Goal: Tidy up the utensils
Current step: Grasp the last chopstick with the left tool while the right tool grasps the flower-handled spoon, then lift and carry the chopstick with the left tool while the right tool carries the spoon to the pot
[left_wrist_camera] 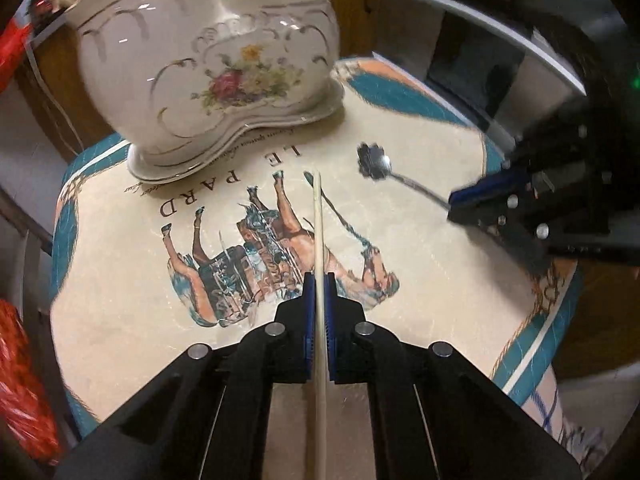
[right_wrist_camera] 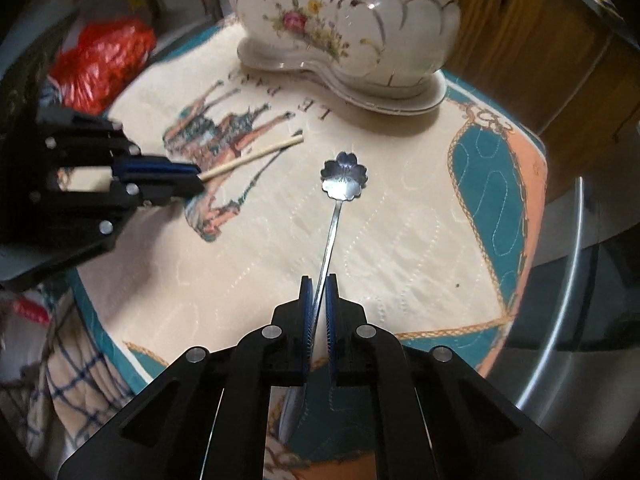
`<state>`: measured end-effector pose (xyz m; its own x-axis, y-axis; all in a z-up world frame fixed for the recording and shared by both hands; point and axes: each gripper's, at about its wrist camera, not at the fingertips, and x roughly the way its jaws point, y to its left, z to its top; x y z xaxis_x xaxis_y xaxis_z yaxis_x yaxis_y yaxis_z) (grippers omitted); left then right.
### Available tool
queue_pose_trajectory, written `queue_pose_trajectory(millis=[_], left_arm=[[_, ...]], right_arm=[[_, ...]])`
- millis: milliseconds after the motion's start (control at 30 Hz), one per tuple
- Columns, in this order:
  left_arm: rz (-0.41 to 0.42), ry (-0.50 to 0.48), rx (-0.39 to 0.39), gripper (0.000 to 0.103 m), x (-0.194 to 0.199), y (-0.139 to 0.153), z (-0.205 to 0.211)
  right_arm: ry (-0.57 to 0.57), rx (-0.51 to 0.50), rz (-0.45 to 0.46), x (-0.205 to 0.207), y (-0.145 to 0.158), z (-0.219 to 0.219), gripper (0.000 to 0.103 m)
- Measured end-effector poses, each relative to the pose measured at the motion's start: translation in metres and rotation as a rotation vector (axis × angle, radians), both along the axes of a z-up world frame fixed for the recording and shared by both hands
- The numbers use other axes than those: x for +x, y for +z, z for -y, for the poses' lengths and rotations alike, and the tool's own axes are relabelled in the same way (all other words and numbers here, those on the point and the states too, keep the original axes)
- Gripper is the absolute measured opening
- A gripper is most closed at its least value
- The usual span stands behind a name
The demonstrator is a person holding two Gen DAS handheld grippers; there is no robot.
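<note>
The left gripper (left_wrist_camera: 319, 280) is clenched on a pale wooden chopstick (left_wrist_camera: 318, 216), its long axis running straight ahead toward the floral porcelain vase (left_wrist_camera: 208, 60). The right gripper (right_wrist_camera: 319, 282) grasps a thin metal spoon (right_wrist_camera: 335, 208) by the handle; its flower-shaped bowl points forward toward the vase, over the horse-printed quilted cloth (right_wrist_camera: 400, 240).

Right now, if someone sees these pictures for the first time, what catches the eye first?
The big white porcelain holder with painted flowers stands at the far side of the horse-printed cloth. In front of it, the left gripper is shut on a pale wooden chopstick, and the right gripper is shut on a flower-shaped metal spoon.
</note>
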<state>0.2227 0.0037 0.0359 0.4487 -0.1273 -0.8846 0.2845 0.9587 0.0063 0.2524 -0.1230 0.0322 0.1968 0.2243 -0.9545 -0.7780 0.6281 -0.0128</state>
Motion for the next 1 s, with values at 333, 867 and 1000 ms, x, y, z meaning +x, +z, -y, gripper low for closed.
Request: queue_pose_trajectory(millis=[333,867,1000], left_arm=[[-0.149,-0.100,0.111,0.005,0.020,0.006,0.016],[-0.153,-0.079,0.055,0.005,0.018,0.009,0.003],[-0.143,-0.069,0.068,0.004,0.018,0.006,0.009]], right_arm=[[0.044,-0.112,-0.082,0.012,-0.001,-0.018,0.011],[0.017,-0.117,-0.066,0.008,-0.001,-0.021,0.007],[-0.005,-0.095,-0.052,0.006,-0.002,-0.019,0.005]])
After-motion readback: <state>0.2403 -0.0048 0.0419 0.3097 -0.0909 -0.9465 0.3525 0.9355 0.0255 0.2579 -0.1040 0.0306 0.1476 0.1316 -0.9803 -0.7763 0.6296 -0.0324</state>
